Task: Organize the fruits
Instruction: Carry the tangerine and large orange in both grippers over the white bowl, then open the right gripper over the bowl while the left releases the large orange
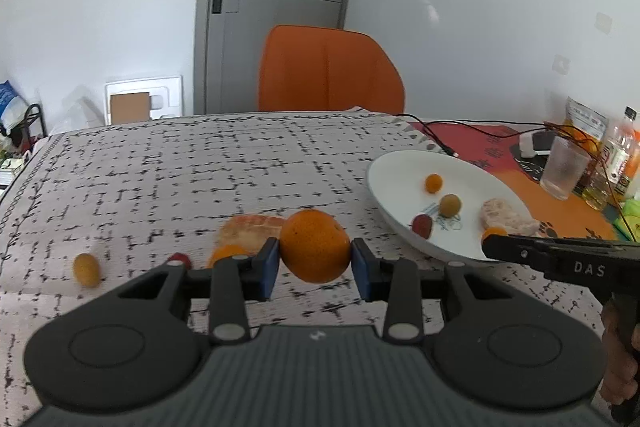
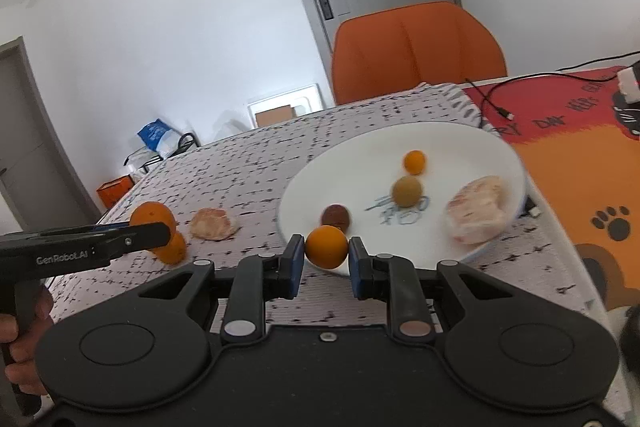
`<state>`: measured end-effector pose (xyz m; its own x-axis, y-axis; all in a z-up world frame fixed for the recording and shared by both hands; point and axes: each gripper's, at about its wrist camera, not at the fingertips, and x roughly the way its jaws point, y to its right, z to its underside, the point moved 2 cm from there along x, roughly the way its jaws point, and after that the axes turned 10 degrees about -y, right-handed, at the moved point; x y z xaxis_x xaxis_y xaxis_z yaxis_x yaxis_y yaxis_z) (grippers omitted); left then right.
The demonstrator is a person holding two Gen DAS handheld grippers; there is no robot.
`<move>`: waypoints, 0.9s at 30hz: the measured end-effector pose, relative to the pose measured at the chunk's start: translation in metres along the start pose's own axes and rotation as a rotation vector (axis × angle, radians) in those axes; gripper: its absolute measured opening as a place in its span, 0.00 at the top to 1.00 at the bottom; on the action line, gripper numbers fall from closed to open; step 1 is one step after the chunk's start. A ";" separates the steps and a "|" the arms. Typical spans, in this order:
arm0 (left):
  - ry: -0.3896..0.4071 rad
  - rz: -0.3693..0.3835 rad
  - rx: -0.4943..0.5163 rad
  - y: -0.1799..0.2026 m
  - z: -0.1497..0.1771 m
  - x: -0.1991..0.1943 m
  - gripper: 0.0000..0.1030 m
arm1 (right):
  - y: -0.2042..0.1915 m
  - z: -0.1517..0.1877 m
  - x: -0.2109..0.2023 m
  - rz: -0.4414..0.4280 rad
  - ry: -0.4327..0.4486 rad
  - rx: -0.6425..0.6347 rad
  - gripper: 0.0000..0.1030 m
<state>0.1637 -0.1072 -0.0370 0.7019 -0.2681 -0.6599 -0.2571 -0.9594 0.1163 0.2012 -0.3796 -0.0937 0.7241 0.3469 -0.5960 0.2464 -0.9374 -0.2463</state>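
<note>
Right now both of your tongs are loaded: the left tongs [image 1: 315,254] clamp a large round orange mandarin [image 1: 315,245] at the centre of the left wrist view, and the right tongs [image 2: 326,254] pinch a small round orange kumquat-like fruit [image 2: 327,247] at the lower centre of the right wrist view, just over the near rim of the white round ceramic plate [image 2: 460,143]. Judging by the fruit already lying on it, the plate is the goal. Carry each fruit well inside the rim before you let go, and lower it close to the plate so it does not roll. Set it apart from the peeled pale citrus piece [image 2: 478,214] at the right and the brown-red round fruit [image 2: 335,217]. Bring the tongs in one at a time, since they crowd each other. Fruit still waits on the grey patterned cloth surface [image 1: 180,167] at lower left.
</note>
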 end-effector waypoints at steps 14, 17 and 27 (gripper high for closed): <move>-0.015 0.024 0.053 0.032 -0.008 0.016 0.64 | 0.027 0.005 -0.009 0.033 0.032 0.042 0.72; -0.017 0.033 0.065 0.040 -0.008 0.019 0.64 | 0.030 0.007 -0.015 0.029 0.042 0.046 0.72; -0.032 0.067 0.111 0.069 -0.012 0.032 0.64 | 0.042 0.013 -0.025 0.039 0.038 0.063 0.71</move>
<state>0.1761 -0.1827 -0.0414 0.6598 -0.3264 -0.6768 -0.3754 -0.9234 0.0793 0.1849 -0.4272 -0.0990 0.7564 0.3074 -0.5774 0.1773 -0.9460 -0.2715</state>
